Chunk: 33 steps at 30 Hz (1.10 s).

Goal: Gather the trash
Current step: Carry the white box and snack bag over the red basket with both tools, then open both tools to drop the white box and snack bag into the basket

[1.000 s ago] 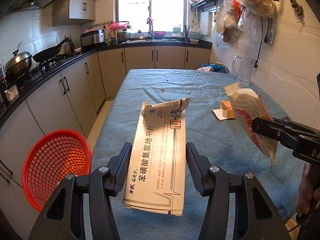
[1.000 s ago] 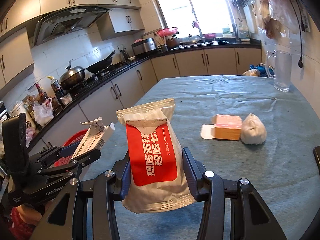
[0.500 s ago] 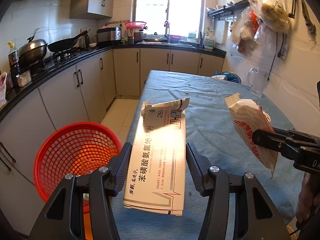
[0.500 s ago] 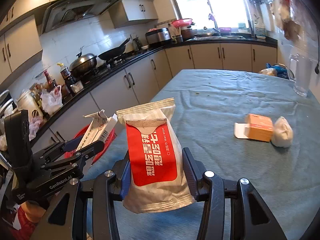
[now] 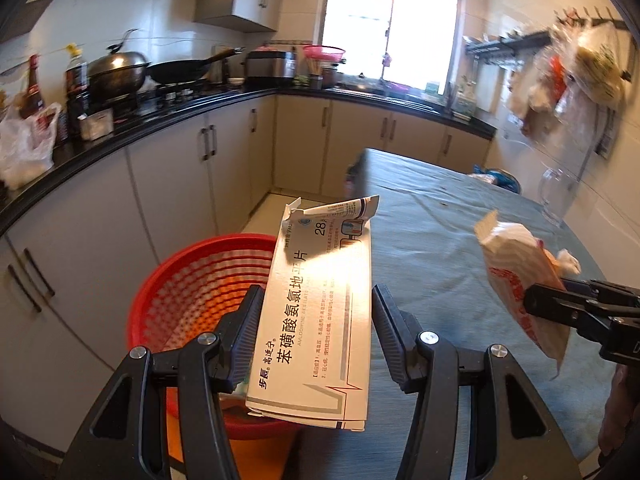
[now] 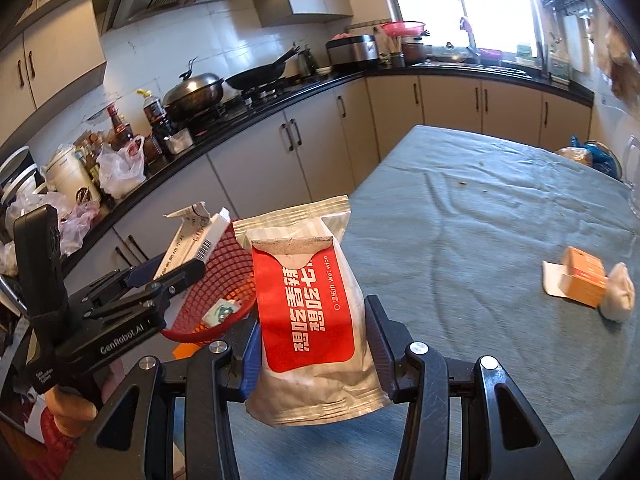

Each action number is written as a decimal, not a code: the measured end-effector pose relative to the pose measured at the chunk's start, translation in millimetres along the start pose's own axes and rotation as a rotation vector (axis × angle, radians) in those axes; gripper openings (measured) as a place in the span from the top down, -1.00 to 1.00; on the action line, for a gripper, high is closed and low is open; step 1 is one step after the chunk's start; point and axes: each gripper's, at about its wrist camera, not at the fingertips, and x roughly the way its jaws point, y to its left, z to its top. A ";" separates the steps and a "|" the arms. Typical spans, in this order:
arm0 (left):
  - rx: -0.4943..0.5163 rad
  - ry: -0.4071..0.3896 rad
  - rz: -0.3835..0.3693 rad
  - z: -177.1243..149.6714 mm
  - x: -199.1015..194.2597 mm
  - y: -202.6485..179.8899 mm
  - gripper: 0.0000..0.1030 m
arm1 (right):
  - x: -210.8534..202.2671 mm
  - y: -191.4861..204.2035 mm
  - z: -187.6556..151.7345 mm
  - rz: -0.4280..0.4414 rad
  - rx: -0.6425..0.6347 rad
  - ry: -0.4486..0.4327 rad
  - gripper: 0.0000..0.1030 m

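My left gripper (image 5: pixel 316 312) is shut on a flattened white medicine box (image 5: pixel 320 308), held at the table's left edge beside a red mesh basket (image 5: pixel 200 292). The basket (image 6: pixel 216 280) sits below the table edge with a small packet inside. My right gripper (image 6: pixel 312 324) is shut on a red and white wet wipe pack (image 6: pixel 312 312), above the table near the basket. The left gripper (image 6: pixel 176 276) with the box and the right gripper (image 5: pixel 536 304) with the pack (image 5: pixel 516 276) each show in the other's view.
An orange box (image 6: pixel 580 280) and a crumpled white wad (image 6: pixel 618 296) lie on the blue-grey tablecloth (image 6: pixel 480 220) at the right. A glass pitcher (image 5: pixel 558 196) stands at the far right edge. Kitchen cabinets (image 5: pixel 180 168) and a cluttered counter run along the left.
Both grippers have swung left with their loads. The red basket has come closer and now lies just below the medicine box; the orange box and wad have slid to the right.
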 end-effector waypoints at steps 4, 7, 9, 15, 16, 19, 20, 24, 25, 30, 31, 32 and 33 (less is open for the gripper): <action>-0.053 0.004 0.029 -0.4 0.8 32.6 -0.04 | 13.1 12.7 5.0 0.026 -0.003 0.030 0.02; -0.077 0.016 0.044 -3.6 4.1 49.4 -0.04 | 25.7 23.1 10.4 0.048 -0.004 0.054 0.02; -0.087 0.025 0.050 -6.0 7.3 57.3 -0.04 | 34.3 31.1 14.1 0.064 -0.003 0.066 0.02; -0.109 0.053 0.057 -11.2 18.8 69.6 -0.04 | 63.4 48.9 24.8 0.113 0.023 0.115 0.02; -0.111 0.056 0.056 -11.5 20.7 71.0 -0.04 | 68.5 50.8 26.3 0.120 0.030 0.124 0.02; -0.114 0.066 0.057 -13.4 26.7 73.3 -0.04 | 83.7 55.1 30.1 0.147 0.055 0.150 0.02; -0.115 0.070 0.055 -13.8 28.6 74.3 -0.04 | 87.7 55.6 31.3 0.154 0.064 0.156 0.02; -0.126 0.084 0.054 -15.4 35.1 79.9 -0.04 | 109.5 59.8 34.9 0.195 0.111 0.189 0.02; -0.129 0.087 0.053 -15.9 35.7 78.8 -0.04 | 114.4 60.6 35.8 0.206 0.123 0.196 0.02; -0.129 0.094 0.050 -16.5 38.9 79.6 -0.04 | 134.1 66.1 36.6 0.235 0.156 0.222 0.01; -0.128 0.095 0.051 -16.7 39.7 80.1 -0.04 | 136.6 66.6 36.7 0.239 0.161 0.225 0.01; -0.128 0.098 0.050 -16.9 40.6 80.1 -0.04 | 138.3 66.9 36.5 0.239 0.163 0.226 0.01; -0.129 0.101 0.047 -17.1 41.8 80.2 -0.04 | 140.3 66.6 36.8 0.238 0.166 0.228 0.01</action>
